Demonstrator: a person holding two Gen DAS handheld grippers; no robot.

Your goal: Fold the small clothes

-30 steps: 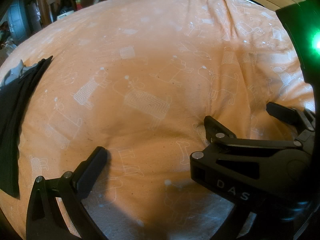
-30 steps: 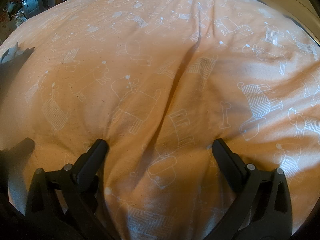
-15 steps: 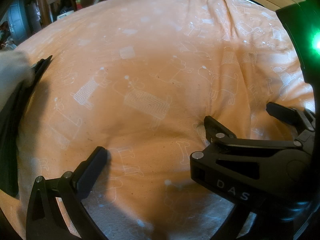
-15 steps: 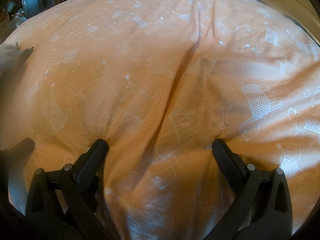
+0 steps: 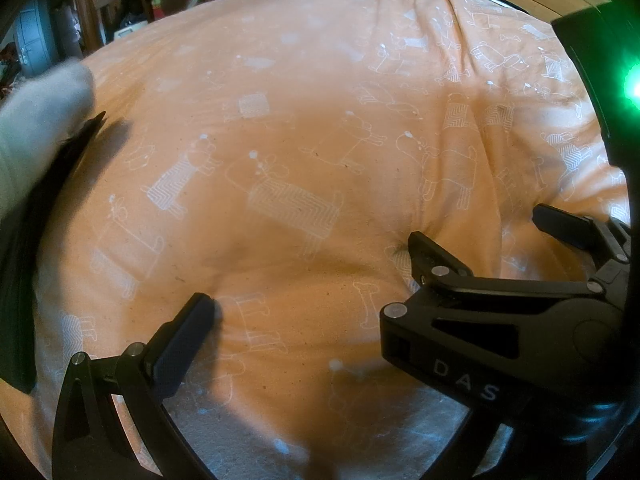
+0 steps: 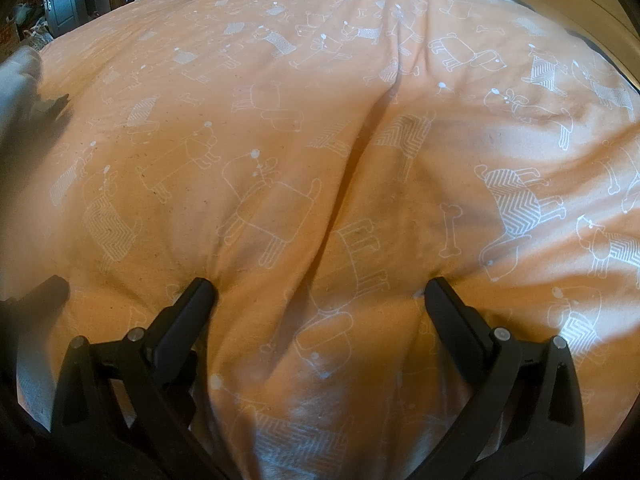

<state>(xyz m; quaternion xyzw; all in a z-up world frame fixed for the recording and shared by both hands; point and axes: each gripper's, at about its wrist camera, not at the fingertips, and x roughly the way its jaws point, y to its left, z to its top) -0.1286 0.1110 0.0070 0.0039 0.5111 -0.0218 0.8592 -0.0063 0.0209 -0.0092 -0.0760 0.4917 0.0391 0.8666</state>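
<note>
Now, clothes: a dark garment [image 5: 24, 248] lies at the far left edge of the orange dog-print bedcover [image 5: 304, 128], with a blurred pale cloth [image 5: 36, 128] over it.
Your left gripper [image 5: 312, 304]: one finger visible, spread uncertain.
Your right gripper [image 6: 320, 296]: fingers spread wide, tips pressing the bedcover, pinching nothing.

1 orange duvet [image 6: 304, 128], 1 black garment [image 5: 24, 264], 2 grippers.

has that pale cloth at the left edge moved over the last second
Yes. The pale cloth has come further in from the left, now covering the top of the dark garment, judged against the dog print on the orange bedspread, which looks unchanged.
</note>
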